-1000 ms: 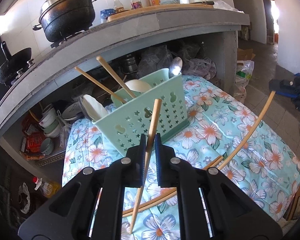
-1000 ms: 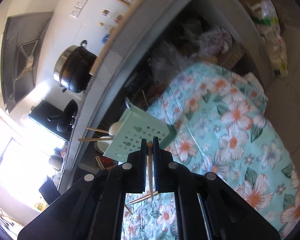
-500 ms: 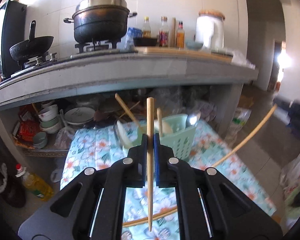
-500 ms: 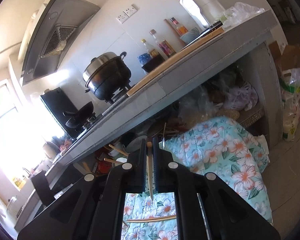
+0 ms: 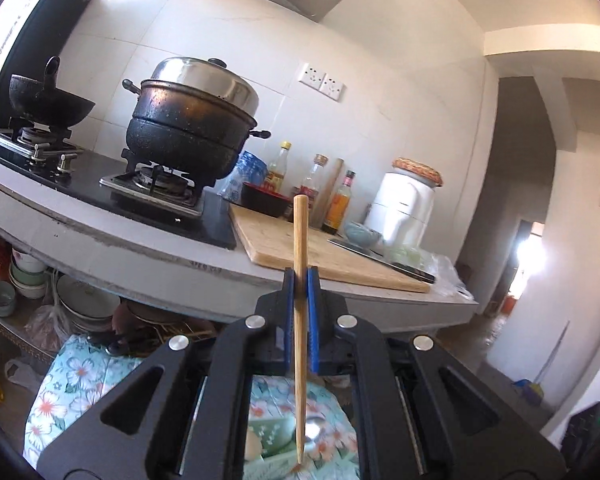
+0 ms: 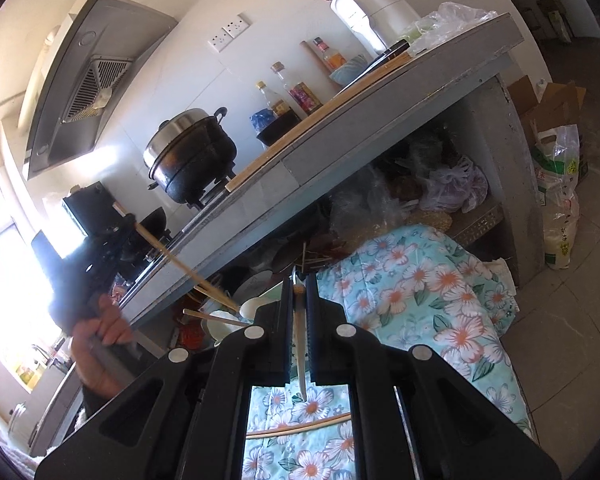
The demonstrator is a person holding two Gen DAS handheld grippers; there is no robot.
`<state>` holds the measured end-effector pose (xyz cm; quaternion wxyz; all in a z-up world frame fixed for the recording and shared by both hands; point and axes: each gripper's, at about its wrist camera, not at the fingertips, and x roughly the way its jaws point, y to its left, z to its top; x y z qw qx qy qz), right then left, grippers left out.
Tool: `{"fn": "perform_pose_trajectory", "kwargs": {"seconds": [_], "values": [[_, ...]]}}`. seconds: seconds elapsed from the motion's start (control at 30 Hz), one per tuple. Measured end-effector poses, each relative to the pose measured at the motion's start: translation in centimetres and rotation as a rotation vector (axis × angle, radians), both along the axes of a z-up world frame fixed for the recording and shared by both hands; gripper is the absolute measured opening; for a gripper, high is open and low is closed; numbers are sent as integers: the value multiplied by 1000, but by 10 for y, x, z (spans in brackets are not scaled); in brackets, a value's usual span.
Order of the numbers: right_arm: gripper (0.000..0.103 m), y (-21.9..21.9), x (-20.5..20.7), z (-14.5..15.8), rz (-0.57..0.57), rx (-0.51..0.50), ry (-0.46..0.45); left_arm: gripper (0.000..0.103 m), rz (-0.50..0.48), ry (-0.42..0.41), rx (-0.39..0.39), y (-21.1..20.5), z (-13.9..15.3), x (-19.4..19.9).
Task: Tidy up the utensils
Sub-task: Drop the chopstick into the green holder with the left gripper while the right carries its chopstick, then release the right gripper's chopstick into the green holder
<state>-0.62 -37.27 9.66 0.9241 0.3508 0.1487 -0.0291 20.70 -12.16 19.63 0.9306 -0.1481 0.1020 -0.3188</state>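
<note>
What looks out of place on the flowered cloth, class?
One thin wooden chopstick lies loose and slanted on the turquoise flowered cloth, away from the pale green plastic utensil basket, where other utensils stand.

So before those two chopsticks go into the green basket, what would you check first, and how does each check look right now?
1. Left gripper shut on its chopstick: ok, the blue pads clamp the stick, which stands upright between them.
2. Right gripper shut on its chopstick: ok, the stick sits between the closed pads.
3. Green basket in sight: ok, partly, low in the left view behind the gripper.
4. Chopstick tip lined up over a compartment: cannot tell, the basket is mostly hidden.
5. Room inside the basket: cannot tell; a metal spoon already sits there.
6. Utensils left out: not ok, a chopstick on the floral cloth remains.
</note>
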Motion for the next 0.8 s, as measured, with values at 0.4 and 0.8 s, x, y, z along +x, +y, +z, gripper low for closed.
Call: {"fn": "perform_pose_trajectory", "kwargs": {"seconds": [0.4,0.8], "values": [[6,-13,0,-6,-11,-5,13,7,105,80,133,-56,-70,43],[6,-7,20,36,18,-90,-71,65,85,55,143,-7,-59,-12]]}}
